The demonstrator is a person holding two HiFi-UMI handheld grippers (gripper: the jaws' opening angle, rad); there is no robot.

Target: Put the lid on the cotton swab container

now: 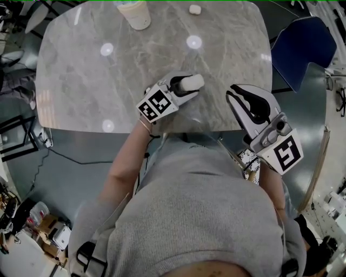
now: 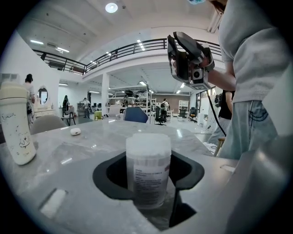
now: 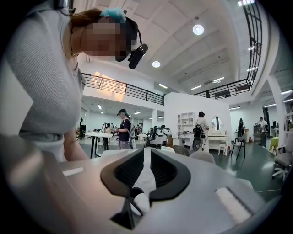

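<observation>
Where the cotton swab container (image 2: 148, 169) stands: near edge of the surface (image 1: 108, 81), inside the left hand-held gripper (image 1: 185, 89).
Left jaws: wide, dark gaps either side, seemingly not pressing.
Right hand-held gripper (image 3: 146, 155): raised at right, jaws narrow, nothing seen between.
Small white object (image 1: 194, 9): far side; perhaps the lid.
Risk: loose jaws could tip or drop the container when lifted.
</observation>
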